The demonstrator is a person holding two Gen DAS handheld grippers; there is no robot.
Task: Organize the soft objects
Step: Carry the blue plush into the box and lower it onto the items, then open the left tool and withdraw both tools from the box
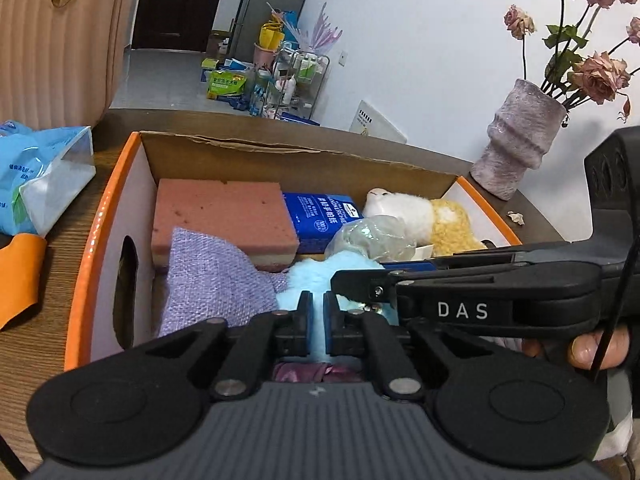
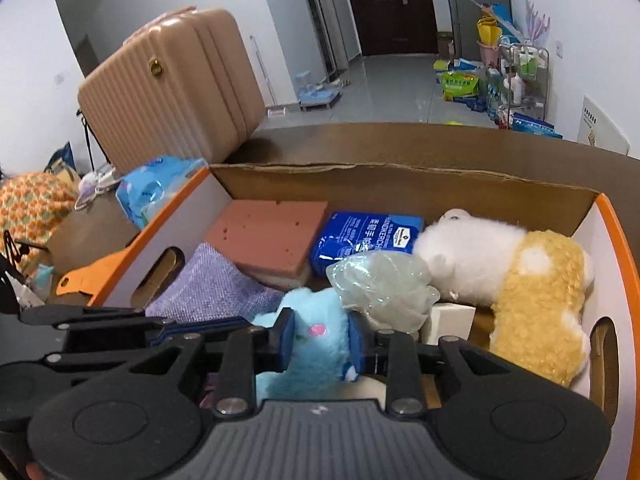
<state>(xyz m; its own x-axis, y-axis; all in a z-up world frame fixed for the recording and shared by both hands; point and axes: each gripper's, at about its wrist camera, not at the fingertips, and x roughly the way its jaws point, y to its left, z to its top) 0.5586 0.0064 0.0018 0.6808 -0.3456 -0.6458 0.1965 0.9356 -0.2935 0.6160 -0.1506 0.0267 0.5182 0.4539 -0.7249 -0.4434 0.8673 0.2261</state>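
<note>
Blue plush toy (image 2: 316,340) clamped between both tools: right tool (image 2: 320,340) and left tool (image 1: 318,322) pinch it, just above orange box (image 1: 90,248).

A fluffy light-blue plush toy (image 2: 316,336) is seen in the orange box (image 2: 624,248), beside a purple cloth (image 2: 216,288) and pink sponge (image 2: 268,236).

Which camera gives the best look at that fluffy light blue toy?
The right wrist view: the light blue plush toy fills the gap between the right gripper's jaws, pink spot showing. The left wrist view shows only a strip of it, pinched in the left gripper.
</note>
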